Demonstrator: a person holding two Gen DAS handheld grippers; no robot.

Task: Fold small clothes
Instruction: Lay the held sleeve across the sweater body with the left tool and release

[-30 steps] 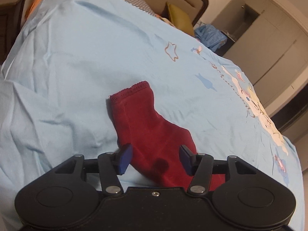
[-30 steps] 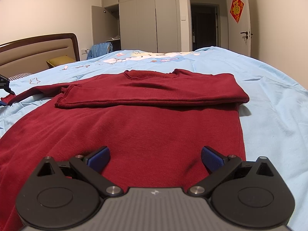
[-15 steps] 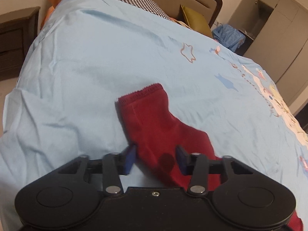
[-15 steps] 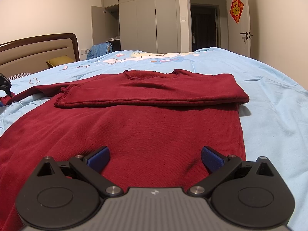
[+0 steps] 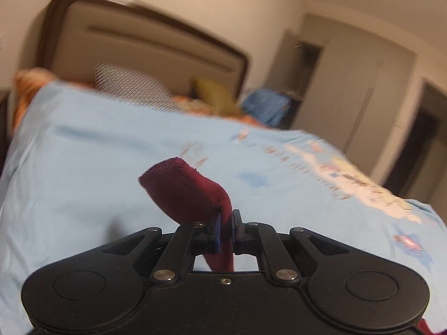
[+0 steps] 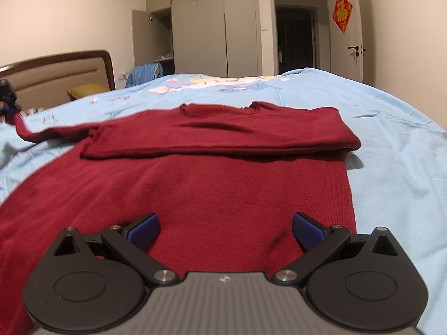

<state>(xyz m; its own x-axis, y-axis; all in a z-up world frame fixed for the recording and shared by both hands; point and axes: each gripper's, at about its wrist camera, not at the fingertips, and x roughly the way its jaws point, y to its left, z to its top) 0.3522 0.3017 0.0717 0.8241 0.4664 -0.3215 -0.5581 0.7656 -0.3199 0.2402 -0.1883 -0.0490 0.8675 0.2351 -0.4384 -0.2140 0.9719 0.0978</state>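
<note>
A: The left gripper (image 5: 226, 224) has clamped the sleeve (image 5: 192, 192) and lifted it off the bed (image 5: 83, 167).

B: The right gripper (image 6: 225, 227) hangs open above the sweater (image 6: 212, 184). Soft, floppy knit; hold near the cuff.

Left tool (image 5: 226, 224) clamped on dark red sleeve (image 5: 190, 192); cuff end raised above the light blue bedsheet (image 5: 83, 167). Background motion-blurred: headboard (image 5: 145, 39), pillows.
</note>
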